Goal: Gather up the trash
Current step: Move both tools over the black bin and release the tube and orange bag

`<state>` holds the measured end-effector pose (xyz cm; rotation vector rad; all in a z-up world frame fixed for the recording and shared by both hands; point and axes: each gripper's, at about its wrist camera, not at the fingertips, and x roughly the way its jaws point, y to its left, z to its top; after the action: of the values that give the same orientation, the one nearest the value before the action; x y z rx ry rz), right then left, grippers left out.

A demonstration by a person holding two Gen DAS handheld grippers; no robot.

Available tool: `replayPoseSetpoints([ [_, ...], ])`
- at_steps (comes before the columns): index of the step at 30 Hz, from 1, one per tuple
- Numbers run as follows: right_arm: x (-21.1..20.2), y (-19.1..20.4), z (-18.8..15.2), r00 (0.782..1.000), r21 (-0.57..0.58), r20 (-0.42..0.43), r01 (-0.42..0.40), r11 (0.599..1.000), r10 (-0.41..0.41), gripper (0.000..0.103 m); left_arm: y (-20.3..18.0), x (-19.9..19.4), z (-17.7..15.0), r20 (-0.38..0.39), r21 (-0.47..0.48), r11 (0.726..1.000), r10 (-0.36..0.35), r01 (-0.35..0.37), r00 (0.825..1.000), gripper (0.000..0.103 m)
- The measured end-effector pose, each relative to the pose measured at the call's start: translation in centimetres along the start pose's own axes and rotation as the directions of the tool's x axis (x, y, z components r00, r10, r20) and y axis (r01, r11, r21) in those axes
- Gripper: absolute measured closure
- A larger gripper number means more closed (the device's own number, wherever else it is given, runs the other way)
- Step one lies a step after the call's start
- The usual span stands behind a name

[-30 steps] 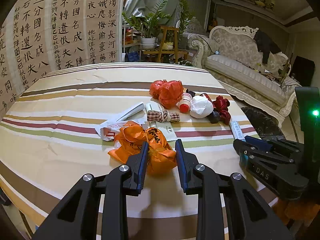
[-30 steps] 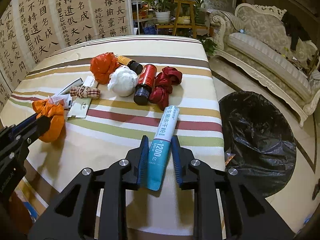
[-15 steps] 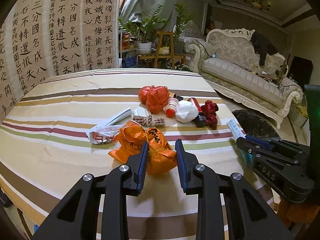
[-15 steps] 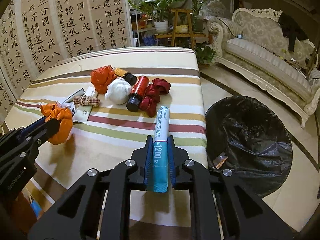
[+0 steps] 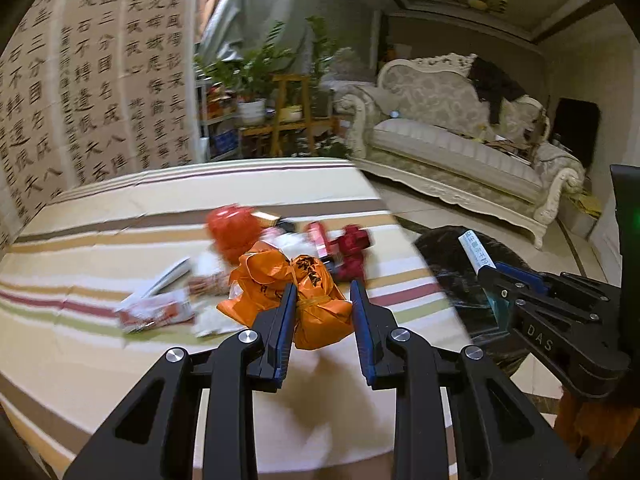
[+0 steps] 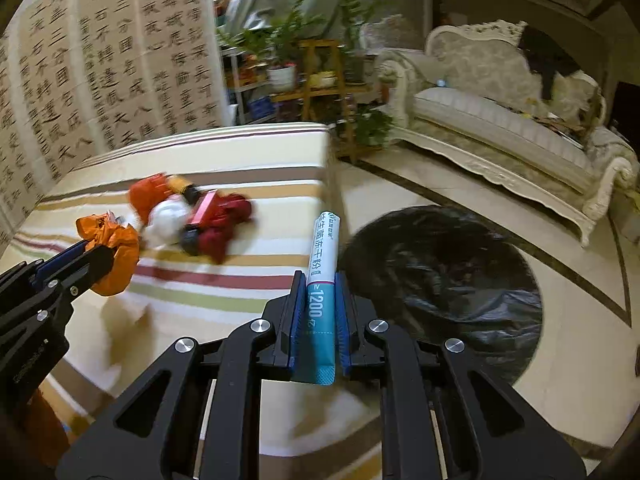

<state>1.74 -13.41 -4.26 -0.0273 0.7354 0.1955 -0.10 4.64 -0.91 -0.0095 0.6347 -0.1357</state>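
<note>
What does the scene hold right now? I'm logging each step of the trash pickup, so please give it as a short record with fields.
left gripper: shut on the orange bag
right gripper: shut on the teal-and-white packet, its end sticking out forward
bin: black trash bag open on the floor beside the table
table: striped cloth
left on table: red crumpled items, white wad, small bottles, paper scraps
image quality: motion blur, small items hard to tell apart
</note>
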Motion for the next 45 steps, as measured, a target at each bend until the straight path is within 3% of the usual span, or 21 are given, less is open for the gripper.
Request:
replayPoseSetpoints([
  [10,0.7,-6.8,-0.5,0.994,0.103,0.000,0.109,0.989,-0.109,0.088,-6.6,3.8,1.4,-0.028,0.095,0.990,-0.100,0.102,0.995,0.075],
  [30,4.7,-13.8,-1.4,0.987,0.208,-0.049,0.159,0.965,-0.152,0.086,-13.1,9.5,2.7,-0.123,0.194,0.968,-0.135,0.157,0.983,0.074],
  [32,4.8,-14.0,-1.5,0.987,0.215,-0.050,0.160,0.963,-0.152,0.084,-13.4,9.6,2.7,-0.124,0.198,0.967,-0.137,0.160,0.983,0.072],
  [35,4.9,-14.3,-1.5,0.987,0.227,-0.053,0.158,0.961,-0.150,0.070,-13.5,9.7,2.9,-0.127,0.198,0.967,-0.136,0.160,0.983,0.064],
  [37,4.8,-14.3,-1.6,0.987,0.230,-0.054,0.159,0.960,-0.151,0.070,-13.5,9.8,3.0,-0.120,0.193,0.968,-0.140,0.162,0.983,0.058],
  [45,4.4,-13.9,-1.5,0.985,0.237,-0.051,0.171,0.956,-0.164,0.068,-12.9,9.4,3.1,-0.107,0.175,0.972,-0.138,0.156,0.985,0.051],
])
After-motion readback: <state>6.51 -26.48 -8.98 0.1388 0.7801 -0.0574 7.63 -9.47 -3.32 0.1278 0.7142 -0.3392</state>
